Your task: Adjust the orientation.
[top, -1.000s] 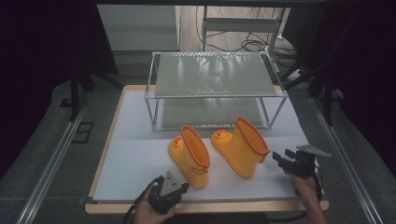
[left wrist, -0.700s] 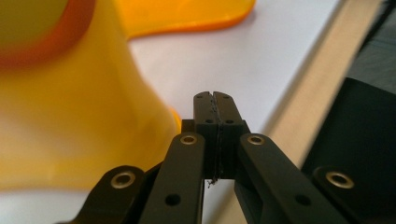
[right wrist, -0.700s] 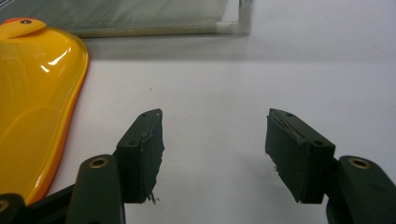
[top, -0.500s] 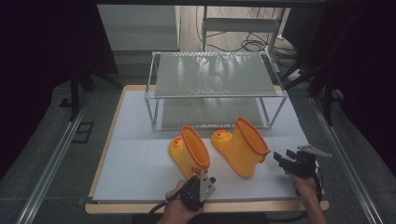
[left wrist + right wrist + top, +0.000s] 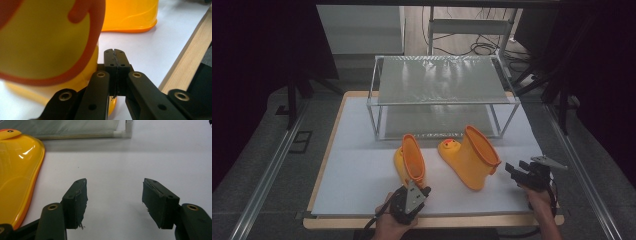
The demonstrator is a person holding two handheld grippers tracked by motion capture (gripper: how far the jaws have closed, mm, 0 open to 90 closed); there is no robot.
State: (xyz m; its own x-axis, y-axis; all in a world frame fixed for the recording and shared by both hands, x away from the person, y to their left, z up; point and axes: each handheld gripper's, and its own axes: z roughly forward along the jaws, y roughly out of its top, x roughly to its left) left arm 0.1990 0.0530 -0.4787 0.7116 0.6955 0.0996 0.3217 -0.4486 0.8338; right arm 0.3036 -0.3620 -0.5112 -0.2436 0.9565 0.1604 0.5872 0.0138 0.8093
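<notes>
Step in hand: the left claw (image 5: 424,190) sits closed and empty just beside the left yellow duck boot (image 5: 410,162), which stands on the white table (image 5: 357,170) in front of the wire rack (image 5: 442,95).
Doing it well: a good grip likely needs the jaws opened first, then one jaw slid inside the orange rim (image 5: 93,42) and one outside, so the boot does not tip.
Left hand: low at the table's near edge, claw pointing forward past the boot's heel.
Right claw (image 5: 115,195): jaws wide apart, empty, hovering level just right of the right duck boot (image 5: 472,157).
</notes>
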